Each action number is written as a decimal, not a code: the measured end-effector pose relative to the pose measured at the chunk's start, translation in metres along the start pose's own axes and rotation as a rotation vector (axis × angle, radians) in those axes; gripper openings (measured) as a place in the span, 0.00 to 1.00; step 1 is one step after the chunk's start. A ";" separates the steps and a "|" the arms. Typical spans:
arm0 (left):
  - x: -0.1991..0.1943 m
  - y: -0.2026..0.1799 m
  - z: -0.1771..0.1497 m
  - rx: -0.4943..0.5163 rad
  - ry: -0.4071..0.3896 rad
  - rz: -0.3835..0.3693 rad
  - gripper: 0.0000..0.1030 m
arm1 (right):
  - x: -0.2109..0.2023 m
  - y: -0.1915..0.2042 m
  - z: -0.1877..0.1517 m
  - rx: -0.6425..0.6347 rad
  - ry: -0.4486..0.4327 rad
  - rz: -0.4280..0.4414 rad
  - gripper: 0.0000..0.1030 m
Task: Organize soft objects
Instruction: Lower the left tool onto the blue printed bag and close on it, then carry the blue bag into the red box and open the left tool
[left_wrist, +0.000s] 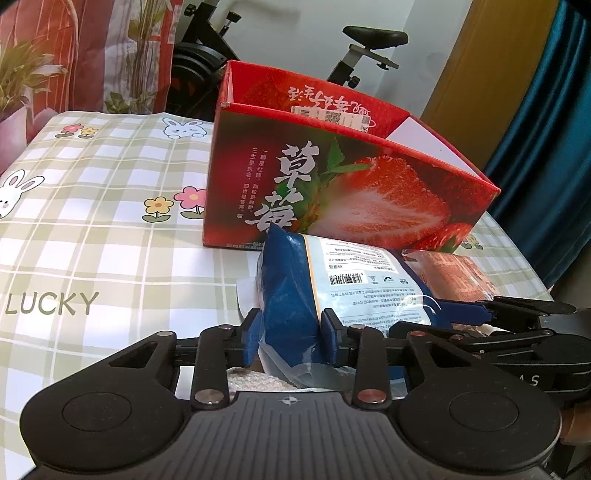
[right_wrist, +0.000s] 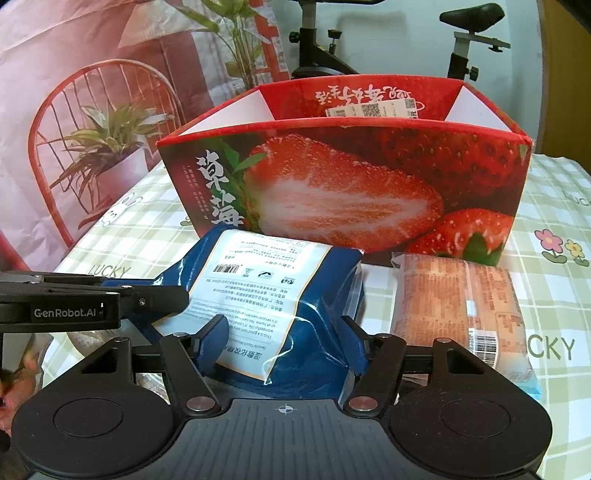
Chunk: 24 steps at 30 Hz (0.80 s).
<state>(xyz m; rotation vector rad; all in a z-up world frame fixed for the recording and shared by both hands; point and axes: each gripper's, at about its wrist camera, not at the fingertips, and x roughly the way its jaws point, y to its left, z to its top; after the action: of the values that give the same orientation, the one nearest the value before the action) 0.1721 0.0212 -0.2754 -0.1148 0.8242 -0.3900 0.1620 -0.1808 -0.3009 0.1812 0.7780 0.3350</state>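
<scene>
The blue pack (left_wrist: 295, 295) sits between the fingers of both grippers at once. The left gripper (left_wrist: 291, 336) pinches one end of it: its two blue pads press into the plastic from either side, jaws narrowed to the width of the crumpled pack. The right gripper (right_wrist: 286, 343) takes the pack's other end, its fingers set wider, each one touching a side of the blue film, so it too has hold of the pack. In the right wrist view the left gripper reaches in from the left edge and meets the pack's near left corner.

The pack lies label up on the checked tablecloth (left_wrist: 92, 229), just in front of the strawberry box (left_wrist: 351, 177), its far end touching or nearly touching the box's front wall; which one cannot be told. The box is open at the top and stands toward the table's far edge.

An orange packet (right_wrist: 458, 306) lies flat on the cloth just right of the blue pack, also close before the box, beyond the right gripper's right finger.
</scene>
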 end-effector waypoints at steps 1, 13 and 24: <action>0.000 0.000 0.000 -0.001 0.000 0.000 0.35 | 0.000 0.000 0.000 0.002 -0.001 0.001 0.60; -0.017 -0.005 0.004 0.027 -0.066 -0.009 0.15 | -0.016 0.004 0.005 -0.021 -0.053 0.011 0.23; -0.048 -0.022 0.017 0.081 -0.153 -0.003 0.14 | -0.048 0.020 0.017 -0.087 -0.140 0.019 0.17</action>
<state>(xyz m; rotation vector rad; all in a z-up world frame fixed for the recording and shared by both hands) 0.1487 0.0183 -0.2257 -0.0699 0.6566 -0.4119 0.1378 -0.1806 -0.2515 0.1289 0.6223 0.3693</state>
